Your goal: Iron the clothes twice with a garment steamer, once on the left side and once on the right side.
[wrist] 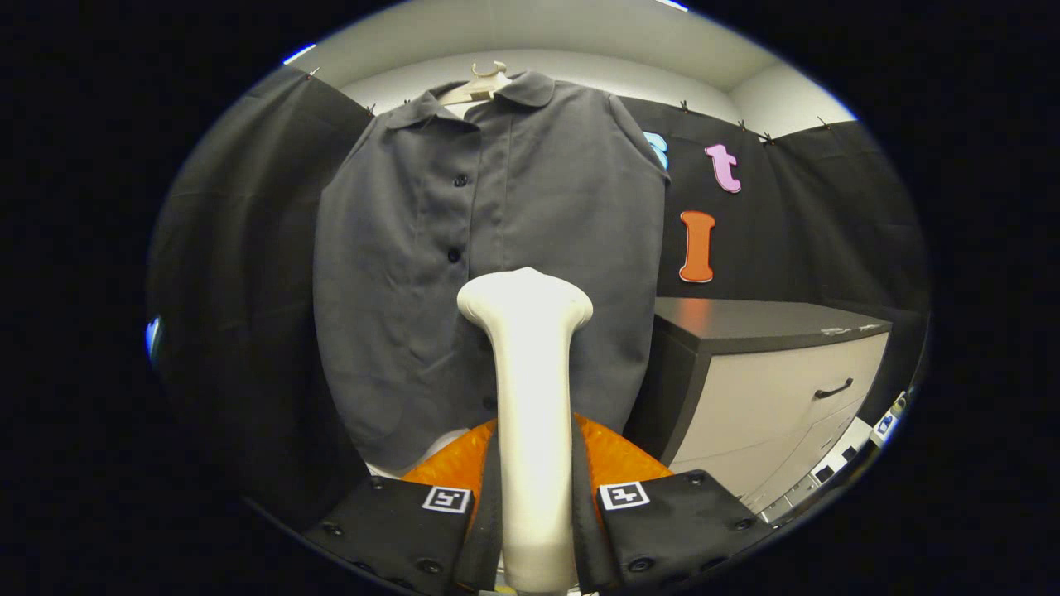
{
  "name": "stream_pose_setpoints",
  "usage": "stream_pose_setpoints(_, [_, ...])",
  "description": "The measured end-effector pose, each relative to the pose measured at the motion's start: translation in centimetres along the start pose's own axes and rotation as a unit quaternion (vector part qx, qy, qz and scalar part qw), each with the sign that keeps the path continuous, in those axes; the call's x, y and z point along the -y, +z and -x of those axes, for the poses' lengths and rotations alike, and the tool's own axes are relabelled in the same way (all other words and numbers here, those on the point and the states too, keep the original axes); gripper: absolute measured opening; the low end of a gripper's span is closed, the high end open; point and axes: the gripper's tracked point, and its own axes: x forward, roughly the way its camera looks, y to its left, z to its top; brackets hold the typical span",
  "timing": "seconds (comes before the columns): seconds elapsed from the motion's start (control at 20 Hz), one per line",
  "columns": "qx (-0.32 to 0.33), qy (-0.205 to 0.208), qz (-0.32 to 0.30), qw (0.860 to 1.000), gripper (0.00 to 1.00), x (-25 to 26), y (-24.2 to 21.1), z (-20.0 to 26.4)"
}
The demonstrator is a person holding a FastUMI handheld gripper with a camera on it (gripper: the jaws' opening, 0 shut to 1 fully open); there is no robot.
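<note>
At the bottom centre, the gripper [534,505] clamps both fingers on the white garment steamer [530,397], its head upright just before the grey button-up shirt [489,248] hanging centre frame. A drawer cabinet [770,389] stands at right.

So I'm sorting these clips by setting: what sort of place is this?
Probably a staged booth, not a home: black cloth wall, a grey shirt on a hanger, a drawer cabinet. The claw is shut on a white steamer.
</note>
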Motion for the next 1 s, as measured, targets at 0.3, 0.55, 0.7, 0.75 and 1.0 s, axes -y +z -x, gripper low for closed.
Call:
stream_pose_setpoints(0.3, [0.089,0.024,0.009,0.996,0.43,-1.9,9.3,0.4])
stream_pose_setpoints(0.55, [0.147,0.057,0.005,0.987,0.43,-5.0,14.9,-0.1])
stream_pose_setpoints(0.7, [0.155,0.086,0.011,0.984,0.42,-7.1,16.9,-1.2])
stream_pose_setpoints(0.75, [0.153,0.098,0.013,0.983,0.42,-8.0,17.1,-1.3])
stream_pose_setpoints(1.0, [0.147,0.147,0.017,0.978,0.43,-11.3,17.6,-2.9])
